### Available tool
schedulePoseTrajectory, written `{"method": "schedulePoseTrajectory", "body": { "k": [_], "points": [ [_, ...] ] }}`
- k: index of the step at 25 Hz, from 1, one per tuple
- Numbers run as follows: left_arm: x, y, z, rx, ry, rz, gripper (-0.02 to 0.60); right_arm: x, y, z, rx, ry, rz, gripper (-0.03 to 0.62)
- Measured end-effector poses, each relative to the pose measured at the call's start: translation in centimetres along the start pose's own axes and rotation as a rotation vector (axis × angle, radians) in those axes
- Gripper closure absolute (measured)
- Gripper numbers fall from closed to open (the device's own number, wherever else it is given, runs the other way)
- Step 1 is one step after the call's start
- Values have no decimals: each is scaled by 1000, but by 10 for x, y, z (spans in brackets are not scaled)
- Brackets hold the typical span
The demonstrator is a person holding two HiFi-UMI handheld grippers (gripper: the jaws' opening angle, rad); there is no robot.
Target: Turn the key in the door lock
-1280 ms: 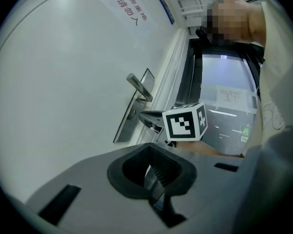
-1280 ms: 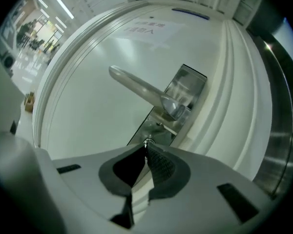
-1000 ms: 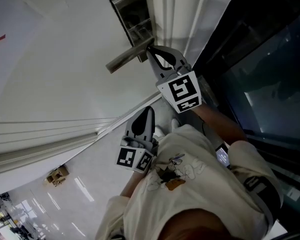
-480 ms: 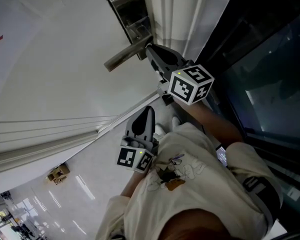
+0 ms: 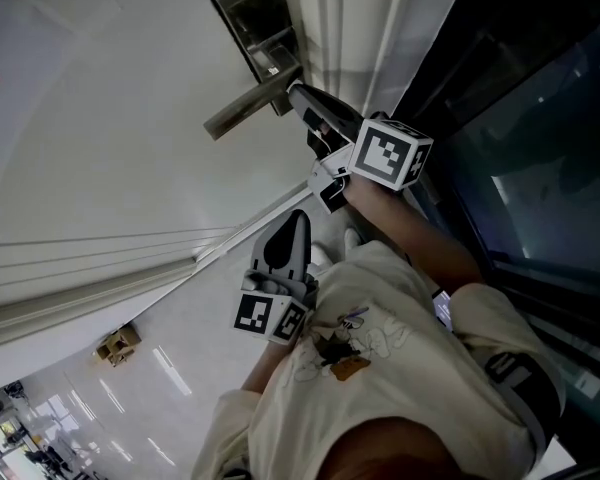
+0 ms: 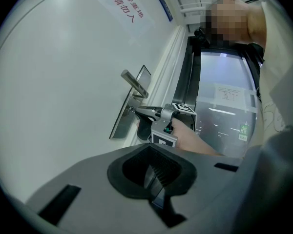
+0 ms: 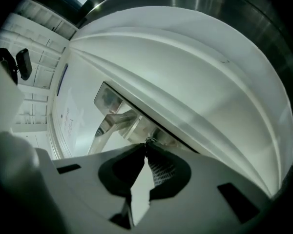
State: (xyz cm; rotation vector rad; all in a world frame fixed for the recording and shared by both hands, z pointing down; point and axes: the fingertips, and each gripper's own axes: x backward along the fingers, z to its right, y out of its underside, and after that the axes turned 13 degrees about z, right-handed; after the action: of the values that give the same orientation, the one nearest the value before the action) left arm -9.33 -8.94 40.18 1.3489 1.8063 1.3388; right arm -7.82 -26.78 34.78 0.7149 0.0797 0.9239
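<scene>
A steel lock plate [image 5: 252, 23] sits on the white door, with a lever handle [image 5: 245, 108] across it. My right gripper [image 5: 295, 90] points at the plate just below the handle and is shut on the key. In the right gripper view the small key head [image 7: 149, 140] shows at the pinched tips of the right gripper [image 7: 146, 147], in front of the handle [image 7: 112, 126]. From the left gripper view the right gripper [image 6: 133, 111] touches the plate [image 6: 121, 121]. My left gripper [image 5: 298, 223] hangs lower, away from the door, shut on nothing [image 6: 154, 165].
A white door frame [image 5: 350, 18] runs beside the lock, with a dark glass panel [image 5: 520, 148] to its right. Red print [image 6: 122, 4] is high on the door. A small brown box [image 5: 115, 346] lies on the floor far below.
My right gripper has rolled about its axis at the lock, so its marker cube now shows different faces. The left gripper has not moved.
</scene>
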Motion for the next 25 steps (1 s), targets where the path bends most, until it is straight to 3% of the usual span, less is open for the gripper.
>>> {"method": "schedulePoseTrajectory", "body": {
  "k": [14,21,25],
  "points": [
    [1,1,0,0,1,-5,579,-3,-1,-3,-186,-6,18,568],
    [0,4,10,3,-14,-12,579,9,-1,-3,-152,-8,0,566],
    [0,10,19,10,-46,-14,579,30,-1,3,-70,-10,-32,559]
  ]
}}
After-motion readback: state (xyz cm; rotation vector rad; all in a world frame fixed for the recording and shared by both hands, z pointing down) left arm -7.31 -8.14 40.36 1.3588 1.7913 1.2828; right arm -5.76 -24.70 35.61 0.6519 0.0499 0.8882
